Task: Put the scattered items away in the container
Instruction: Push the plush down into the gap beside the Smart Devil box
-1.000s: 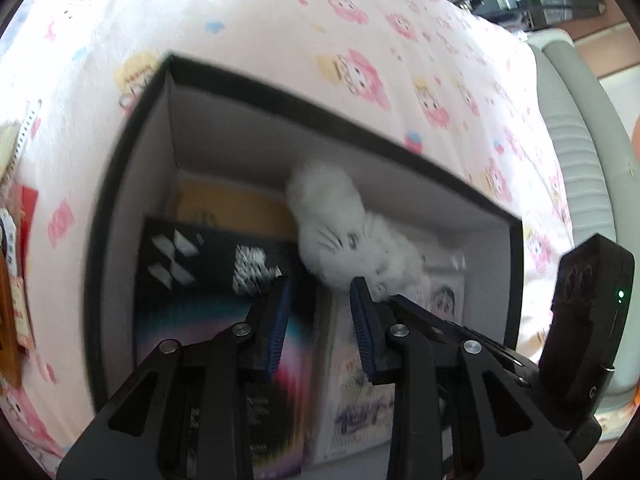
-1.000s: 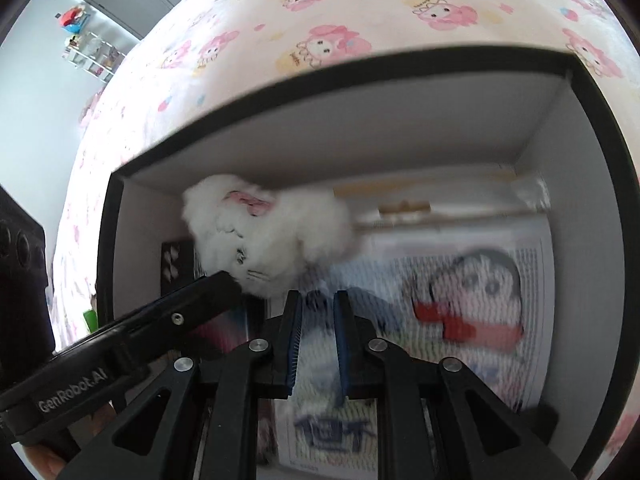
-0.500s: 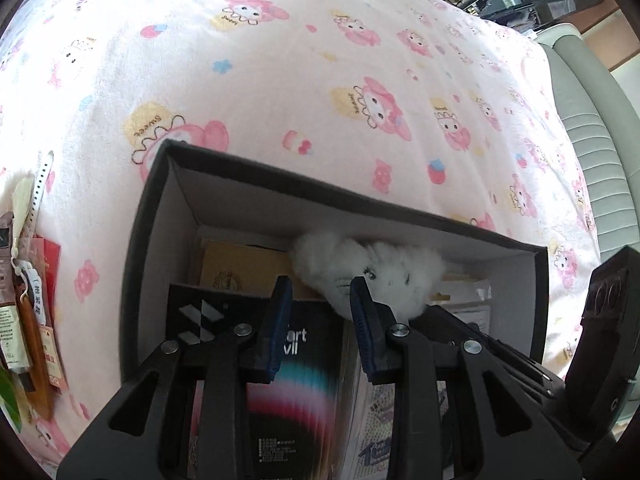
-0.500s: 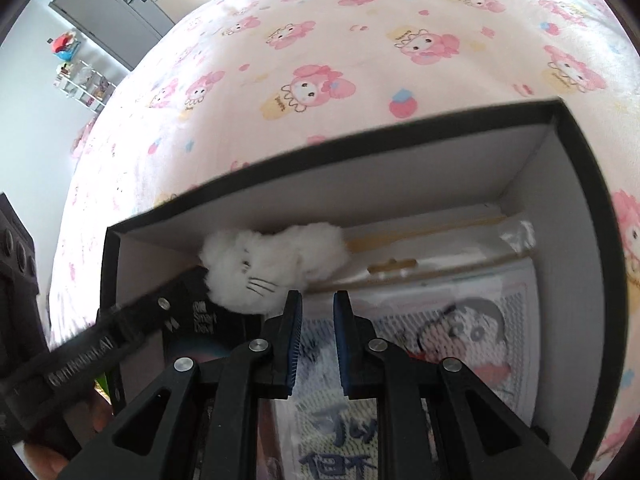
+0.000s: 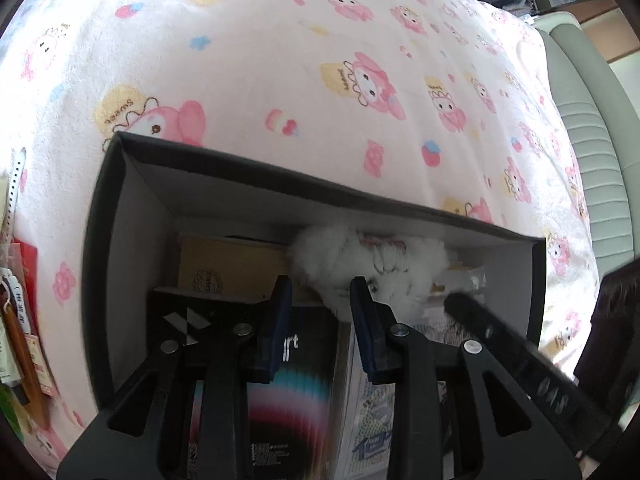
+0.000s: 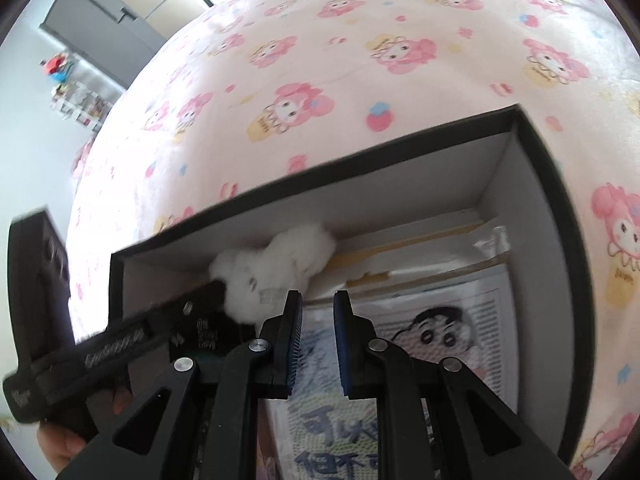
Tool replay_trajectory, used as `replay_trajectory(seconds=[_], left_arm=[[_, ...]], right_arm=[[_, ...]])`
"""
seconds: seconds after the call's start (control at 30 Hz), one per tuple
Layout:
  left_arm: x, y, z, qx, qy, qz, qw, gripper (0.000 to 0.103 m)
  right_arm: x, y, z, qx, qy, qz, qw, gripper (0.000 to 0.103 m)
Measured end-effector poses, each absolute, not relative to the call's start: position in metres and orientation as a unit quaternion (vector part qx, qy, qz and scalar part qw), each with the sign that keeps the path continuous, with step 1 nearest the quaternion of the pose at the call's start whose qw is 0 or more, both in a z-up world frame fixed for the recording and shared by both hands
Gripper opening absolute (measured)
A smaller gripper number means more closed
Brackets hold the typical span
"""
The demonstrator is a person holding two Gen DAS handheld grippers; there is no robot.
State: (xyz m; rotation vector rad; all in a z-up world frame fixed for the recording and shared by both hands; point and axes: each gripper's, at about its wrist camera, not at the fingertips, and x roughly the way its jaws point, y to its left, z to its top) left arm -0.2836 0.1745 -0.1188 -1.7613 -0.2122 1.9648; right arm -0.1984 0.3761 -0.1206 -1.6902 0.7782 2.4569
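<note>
Both grippers (image 5: 316,300) (image 6: 316,312) now higher above box (image 6: 560,184), jaws slightly apart, empty.

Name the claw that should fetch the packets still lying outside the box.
Left. The packets lie on the blanket beside the box, at the left claw's side, and that claw is empty. The right claw's view shows none of them.

box (image 5: 100,264) blk/grey | plush (image 5: 360,264) wht | blanket (image 5: 280,60) pink cartoon print | gripper pads (image 6: 294,344) blue
</note>
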Motion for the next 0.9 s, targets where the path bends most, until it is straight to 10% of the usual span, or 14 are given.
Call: replay_trajectory(seconds=[0.9], left_arm=[[-0.269,0.161,-0.087,-0.596,-0.107,0.726,0.326,0.031]], right_arm=[[-0.228,0.357,-0.124,-0.549,0.237,0.801,0.001,0.013]])
